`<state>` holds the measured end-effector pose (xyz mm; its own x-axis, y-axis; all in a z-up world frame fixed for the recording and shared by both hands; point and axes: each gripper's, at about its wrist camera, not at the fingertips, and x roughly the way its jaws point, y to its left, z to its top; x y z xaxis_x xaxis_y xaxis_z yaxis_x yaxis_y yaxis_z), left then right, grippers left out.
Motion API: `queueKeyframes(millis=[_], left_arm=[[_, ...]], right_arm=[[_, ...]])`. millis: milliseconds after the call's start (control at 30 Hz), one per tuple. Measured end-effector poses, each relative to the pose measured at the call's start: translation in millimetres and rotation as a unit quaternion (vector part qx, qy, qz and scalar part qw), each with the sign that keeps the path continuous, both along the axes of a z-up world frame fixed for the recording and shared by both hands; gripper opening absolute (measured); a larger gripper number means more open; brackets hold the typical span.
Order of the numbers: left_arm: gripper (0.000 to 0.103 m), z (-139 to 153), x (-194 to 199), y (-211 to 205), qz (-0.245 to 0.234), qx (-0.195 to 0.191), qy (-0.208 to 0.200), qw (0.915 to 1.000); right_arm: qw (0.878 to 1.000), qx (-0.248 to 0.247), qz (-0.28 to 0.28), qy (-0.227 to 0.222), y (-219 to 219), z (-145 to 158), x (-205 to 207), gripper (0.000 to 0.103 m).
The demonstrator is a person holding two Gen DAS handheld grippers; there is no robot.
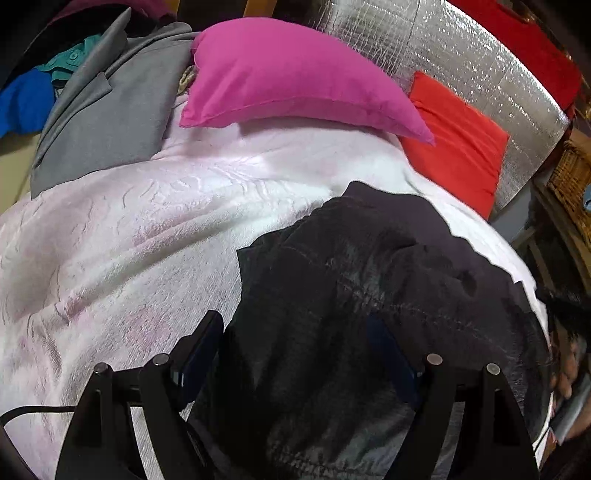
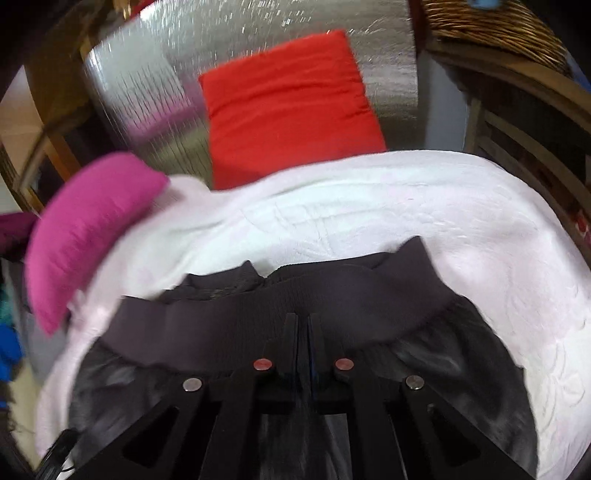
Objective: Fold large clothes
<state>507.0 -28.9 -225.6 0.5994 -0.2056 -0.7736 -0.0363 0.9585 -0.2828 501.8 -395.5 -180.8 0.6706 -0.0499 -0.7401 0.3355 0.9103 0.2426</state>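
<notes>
Firstly, left wrist view. Item: dark garment (image 1: 369,295), a black jacket-like piece, lay crumpled on the near right part of a pale pink blanket (image 1: 129,240). Left gripper (image 1: 295,343) stood wide open over the garment's near portion, one finger at its left edge, the other over its middle; nothing was clamped between them. Far side: magenta pillow (image 1: 295,77) resting on the blanket, red cushion (image 1: 458,144) to its right against a silver foil panel (image 1: 480,62), grey jacket (image 1: 107,122) at far left. Risk noted: with this side unheld, any pull from the other hand would likely drag the cloth into a bunch rather than a clean fold.

Secondly, right wrist view, somewhat blurred. Item: the same garment (image 2: 147,387), its ribbed hem band (image 2: 258,317) running left to right just beyond the fingers. Right gripper (image 2: 303,321) was fully closed at the band; its tips met over the ribbing, but whether cloth was actually pinched between them could not be told. Beyond: blanket (image 2: 406,206), magenta pillow (image 2: 85,236) at left, red cushion (image 2: 288,103) at far centre, wicker basket (image 2: 498,26) at far right.

Risks judged: a shallow or missed pinch on the thick ribbing could slip out on lifting; slick fabric might slide off the plush blanket; a single layer caught alone would leave the fold lopsided.
</notes>
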Motion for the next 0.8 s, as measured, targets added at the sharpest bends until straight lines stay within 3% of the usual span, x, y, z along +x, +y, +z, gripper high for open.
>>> queueKeyframes(millis=[100, 167, 233, 267, 333, 533, 633, 733, 800], left_arm=[[0.082, 10.0, -9.1, 1.8, -0.004, -0.007, -0.009, 0.9999], [0.082, 16.9, -17.2, 1.7, -0.005, -0.005, -0.019, 0.9998], [0.082, 24.4, -27.6, 1.0, -0.009, 0.001, -0.03, 0.9995], [0.082, 27.8, -33.0, 0.4, -0.013, 0.005, -0.034, 0.9993], [0.082, 33.4, -42.6, 0.3, -0.019, 0.014, -0.04, 0.9989], [0.083, 27.4, -88.8, 3.3, -0.022, -0.005, -0.034, 0.9992], [0.083, 8.4, -105.0, 8.9, -0.028, -0.036, 0.002, 0.999], [0.083, -7.8, -107.0, 23.5, -0.001, -0.071, 0.034, 0.9969], [0.083, -16.0, -101.9, 31.7, 0.015, -0.09, 0.053, 0.9944]], right_arm=[[0.999, 0.043, 0.001, -0.026, -10.0, 8.9, -35.4, 0.011], [0.996, 0.077, 0.004, -0.039, -16.4, 12.7, -67.0, 0.027], [0.99, 0.118, -0.005, -0.072, -20.9, 14.7, -107.7, 0.078], [0.987, 0.131, -0.009, -0.094, -22.7, 15.7, -124.6, 0.083], [0.981, 0.147, -0.019, -0.129, -22.5, 13.4, -160.2, 0.083], [0.964, 0.232, -0.035, -0.126, -15.1, -22.7, -238.2, 0.083], [0.955, 0.269, -0.057, -0.115, -16.5, -46.3, -253.3, 0.083], [0.938, 0.319, -0.088, -0.1, -25.6, -70.7, -250.9, 0.083], [0.934, 0.331, -0.098, -0.092, -26.4, -81.5, -252.1, 0.083]])
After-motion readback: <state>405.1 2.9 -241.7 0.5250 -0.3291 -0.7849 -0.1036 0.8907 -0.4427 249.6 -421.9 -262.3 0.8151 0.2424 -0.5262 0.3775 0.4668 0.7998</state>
